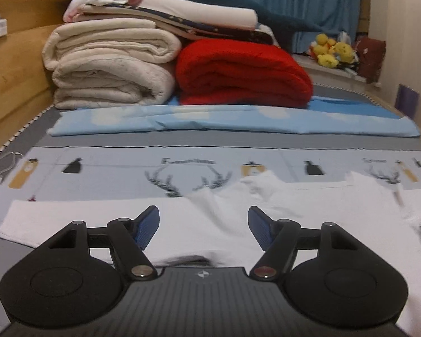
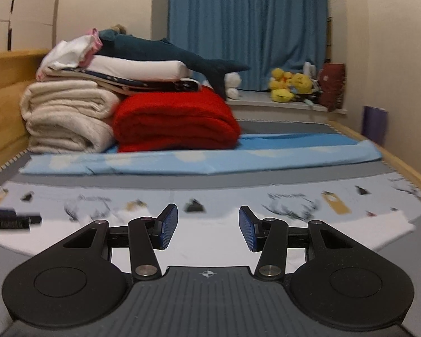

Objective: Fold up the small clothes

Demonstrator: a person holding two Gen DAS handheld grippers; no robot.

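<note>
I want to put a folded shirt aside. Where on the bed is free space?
Free: the grey strip between the light blue sheet and the antler-print cloth. Crowded: the back, with cream quilts and red blanket. The white shirt fills the front.

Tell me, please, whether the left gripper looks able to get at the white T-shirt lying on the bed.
Probably yes: the left gripper is open right over the white T-shirt, with nothing between them.
</note>
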